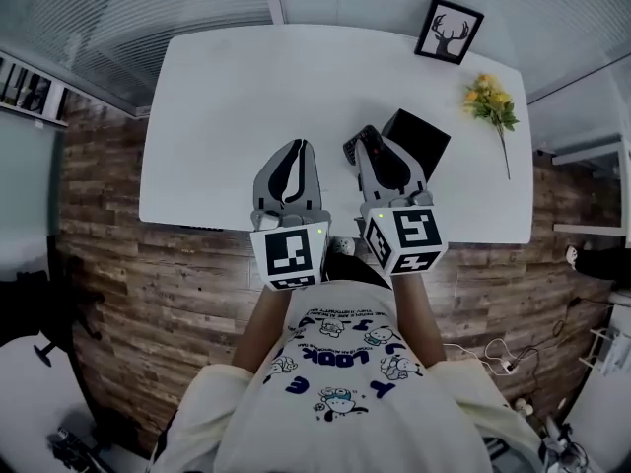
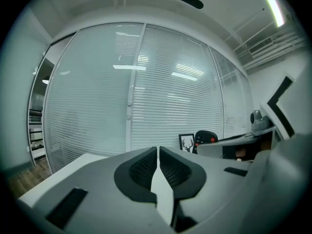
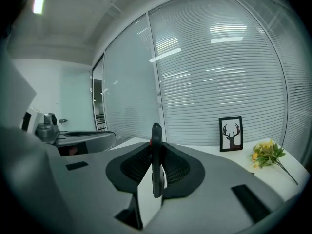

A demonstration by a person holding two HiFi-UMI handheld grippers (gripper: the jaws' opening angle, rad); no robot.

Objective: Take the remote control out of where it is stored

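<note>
Right gripper (image 1: 373,151), near us, clenches the remote control (image 3: 156,155) edge-on over the table (image 1: 227,116), just beside the black box (image 1: 424,138). Left gripper (image 1: 296,154) is closed on nothing. We risk a slip: grip is narrow, so remote can twist & drop.

Beside the smooth, matt white table (image 1: 227,116), rough wood-plank flooring (image 1: 148,284) is seen, and above that table a black plastic remote control (image 3: 156,160) is pressed by mesh-textured pads (image 3: 135,169).
</note>
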